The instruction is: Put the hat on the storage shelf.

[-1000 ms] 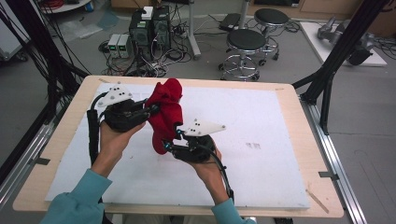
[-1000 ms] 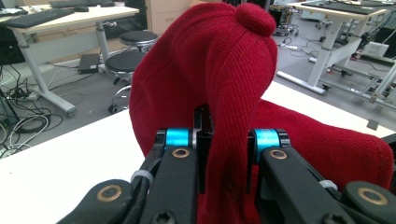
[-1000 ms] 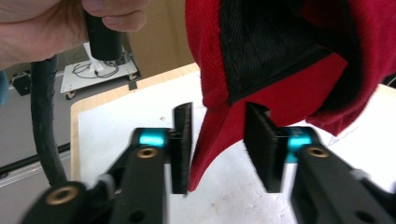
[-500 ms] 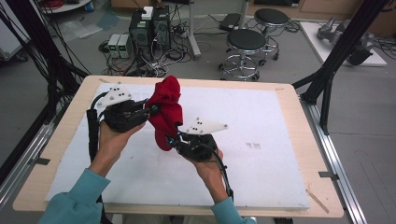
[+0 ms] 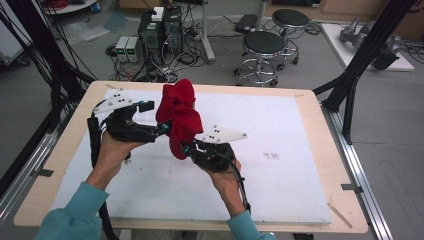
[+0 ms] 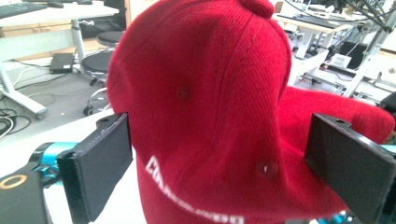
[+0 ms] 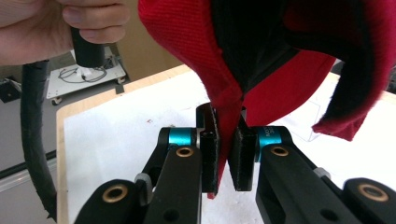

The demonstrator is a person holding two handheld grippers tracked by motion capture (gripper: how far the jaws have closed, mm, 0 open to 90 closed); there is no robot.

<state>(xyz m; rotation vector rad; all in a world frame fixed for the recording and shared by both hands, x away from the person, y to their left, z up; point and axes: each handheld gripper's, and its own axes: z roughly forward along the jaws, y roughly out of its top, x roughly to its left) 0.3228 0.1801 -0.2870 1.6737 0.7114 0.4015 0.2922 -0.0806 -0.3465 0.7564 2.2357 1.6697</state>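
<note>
A red knitted cap [image 5: 180,117] with white lettering hangs above the table between both hands. My right gripper [image 5: 186,148] holds it from below. In the right gripper view its jaws [image 7: 225,149] are shut on a fold of the cap's edge [image 7: 187,42]. My left gripper [image 5: 162,129] points at the cap from the left. Its jaws have just been opening, and in the left gripper view they [image 6: 219,163] stand wide apart. The cap's crown [image 6: 205,107] bulges between the pads, which do not press on it.
A white mat [image 5: 280,150] covers the wooden table [image 5: 320,115]. Beyond the far edge stand two stools [image 5: 262,47], computer boxes [image 5: 160,27] and cables on the floor. Black frame posts [image 5: 360,70] rise at both sides.
The left gripper's jaws look spread wider beside the cap than before. Both hands and the cap stay about where they were.
</note>
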